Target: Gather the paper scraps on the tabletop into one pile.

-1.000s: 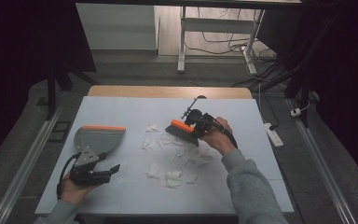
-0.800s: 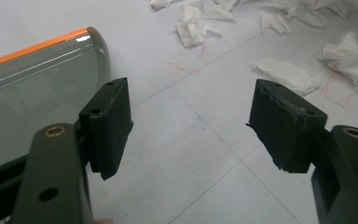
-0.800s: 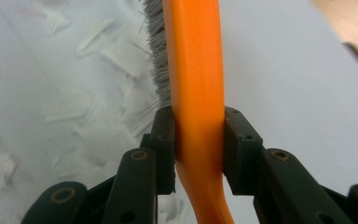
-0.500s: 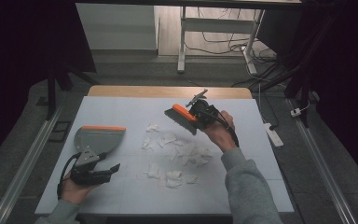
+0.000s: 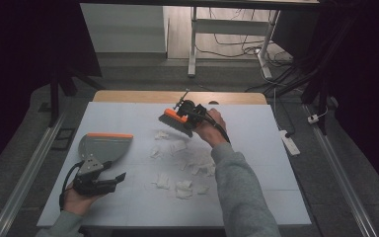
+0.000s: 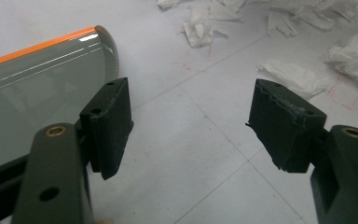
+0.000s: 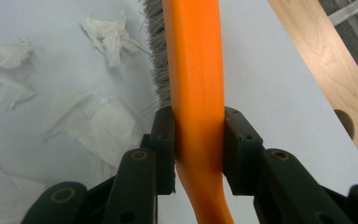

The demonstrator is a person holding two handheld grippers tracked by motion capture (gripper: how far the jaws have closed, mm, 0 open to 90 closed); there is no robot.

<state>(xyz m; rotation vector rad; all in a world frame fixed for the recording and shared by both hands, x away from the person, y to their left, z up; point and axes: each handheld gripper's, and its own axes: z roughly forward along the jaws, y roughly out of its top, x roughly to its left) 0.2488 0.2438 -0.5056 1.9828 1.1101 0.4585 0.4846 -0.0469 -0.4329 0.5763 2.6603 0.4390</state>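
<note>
Right gripper (image 7: pixel 198 140) pinches the orange handle of a brush (image 7: pixel 193 70), its two black pads pressed flat on either side of the handle. In the high view the brush (image 5: pixel 175 122) is held off the white tabletop (image 5: pixel 256 148) over its far middle, bristles pointing down toward the scraps of torn white paper (image 5: pixel 177 147) just below and nearer the person. The scraps spread in a loose patch across the middle of the tabletop, down to a clump (image 5: pixel 181 187) near the front. Right of the patch the white surface runs bare to its right edge; beyond the brush a strip of wooden table edge (image 5: pixel 237 97) shows.

At the left, a grey dustpan (image 5: pixel 101 147) with an orange lip lies flat, well apart from the paper, bare surface between them. The left gripper (image 5: pixel 98 182) rests near the front left corner, just beside the dustpan, its jaws spread wide with nothing between them.
</note>
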